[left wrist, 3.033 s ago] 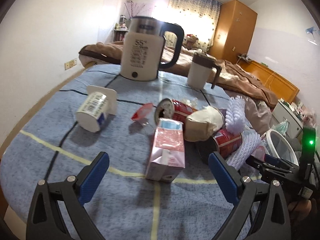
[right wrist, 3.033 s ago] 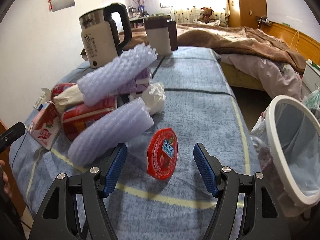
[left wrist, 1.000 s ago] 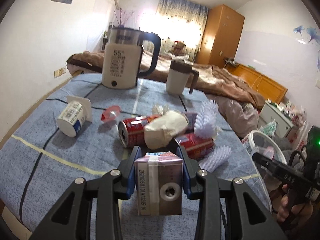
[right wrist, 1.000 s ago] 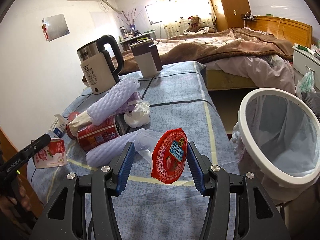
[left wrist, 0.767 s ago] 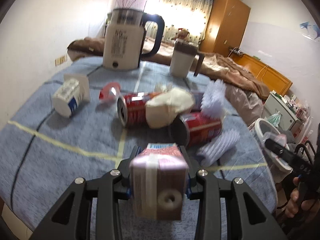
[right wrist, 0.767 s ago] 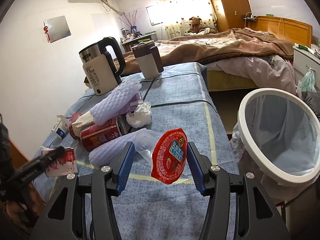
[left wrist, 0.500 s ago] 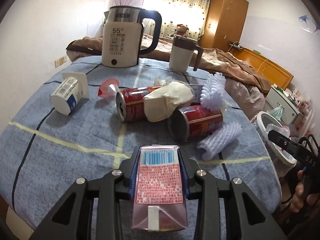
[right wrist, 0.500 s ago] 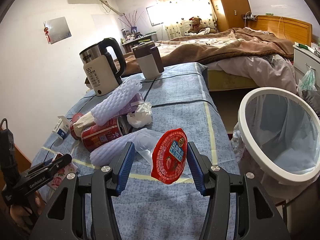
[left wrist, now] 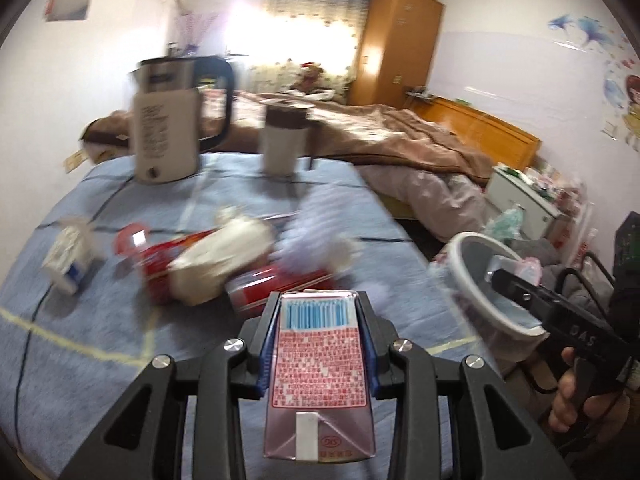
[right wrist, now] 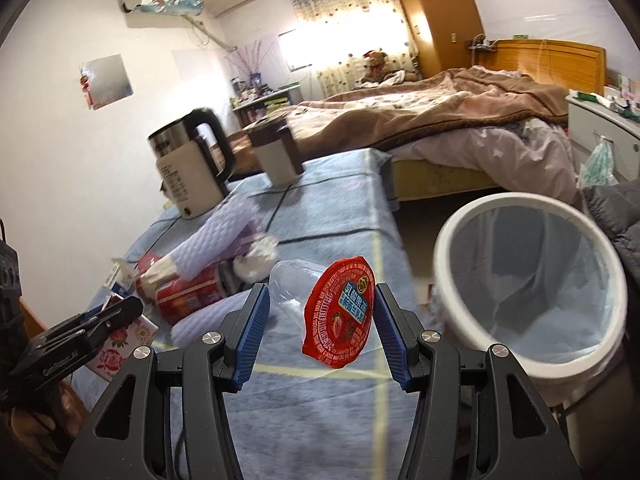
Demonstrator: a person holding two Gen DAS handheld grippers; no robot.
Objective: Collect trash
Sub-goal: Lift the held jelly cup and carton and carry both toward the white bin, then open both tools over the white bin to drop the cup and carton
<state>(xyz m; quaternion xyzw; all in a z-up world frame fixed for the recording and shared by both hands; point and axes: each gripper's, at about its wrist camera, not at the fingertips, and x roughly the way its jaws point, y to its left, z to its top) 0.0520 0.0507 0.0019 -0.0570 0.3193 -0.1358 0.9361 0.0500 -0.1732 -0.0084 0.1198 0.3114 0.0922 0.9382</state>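
Lifted off the blue tablecloth since earlier, the milk carton sits clenched in the left gripper, the jelly cup in the right gripper, both near the bin. Cans, foam nets and a yogurt cup remain.

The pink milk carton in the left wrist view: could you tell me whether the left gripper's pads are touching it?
Touching. The left wrist view shows the left gripper closed on the pink milk carton, both blue pads pressed flat against its sides with no gap.
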